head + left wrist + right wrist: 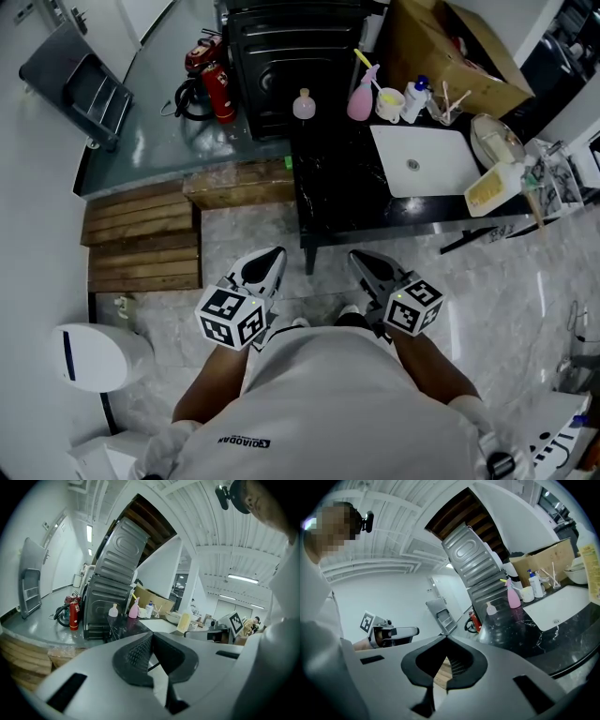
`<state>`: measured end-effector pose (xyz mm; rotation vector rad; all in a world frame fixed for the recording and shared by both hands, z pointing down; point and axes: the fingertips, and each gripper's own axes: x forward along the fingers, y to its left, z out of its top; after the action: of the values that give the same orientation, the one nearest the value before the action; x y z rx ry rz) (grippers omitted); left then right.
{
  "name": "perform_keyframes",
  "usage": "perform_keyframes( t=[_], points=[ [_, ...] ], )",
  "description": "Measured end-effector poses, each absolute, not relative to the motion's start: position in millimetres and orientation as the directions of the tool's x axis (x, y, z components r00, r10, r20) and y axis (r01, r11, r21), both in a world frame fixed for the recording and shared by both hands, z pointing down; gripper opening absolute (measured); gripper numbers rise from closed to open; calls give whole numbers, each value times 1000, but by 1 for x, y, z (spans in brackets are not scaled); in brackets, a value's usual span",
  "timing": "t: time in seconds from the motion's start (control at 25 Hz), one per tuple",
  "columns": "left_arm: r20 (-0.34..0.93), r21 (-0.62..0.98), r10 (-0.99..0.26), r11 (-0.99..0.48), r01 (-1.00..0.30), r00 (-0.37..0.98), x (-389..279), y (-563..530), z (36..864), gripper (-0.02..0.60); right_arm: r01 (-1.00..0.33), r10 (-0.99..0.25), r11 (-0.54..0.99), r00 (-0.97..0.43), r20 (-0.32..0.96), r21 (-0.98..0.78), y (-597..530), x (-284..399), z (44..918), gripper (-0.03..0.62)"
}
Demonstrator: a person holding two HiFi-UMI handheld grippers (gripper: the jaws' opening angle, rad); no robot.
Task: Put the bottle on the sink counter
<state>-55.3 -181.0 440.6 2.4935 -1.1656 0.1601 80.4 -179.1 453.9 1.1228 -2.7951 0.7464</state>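
A black marble sink counter with a white basin stands ahead of me. At its back are a small round pink bottle, a pink spray bottle and a white bottle with a blue cap. A pale yellow bottle lies at the counter's right end. My left gripper and right gripper are held close to my body, short of the counter. Both are shut and hold nothing. The left gripper view shows its jaws closed together; the right gripper view shows the same.
A black metal appliance and a red fire extinguisher stand behind the counter's left end. A cardboard box sits behind the basin. Wooden pallets lie to the left. A white bin stands by my left side.
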Motion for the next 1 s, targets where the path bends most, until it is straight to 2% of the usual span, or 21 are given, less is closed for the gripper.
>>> perform_keyframes(
  t=[1.0],
  points=[
    [266,278,-716,-584,-763,646,-62,-183,441,15,-660,-629,636,-743,228,-400,-186,74,459,40]
  ],
)
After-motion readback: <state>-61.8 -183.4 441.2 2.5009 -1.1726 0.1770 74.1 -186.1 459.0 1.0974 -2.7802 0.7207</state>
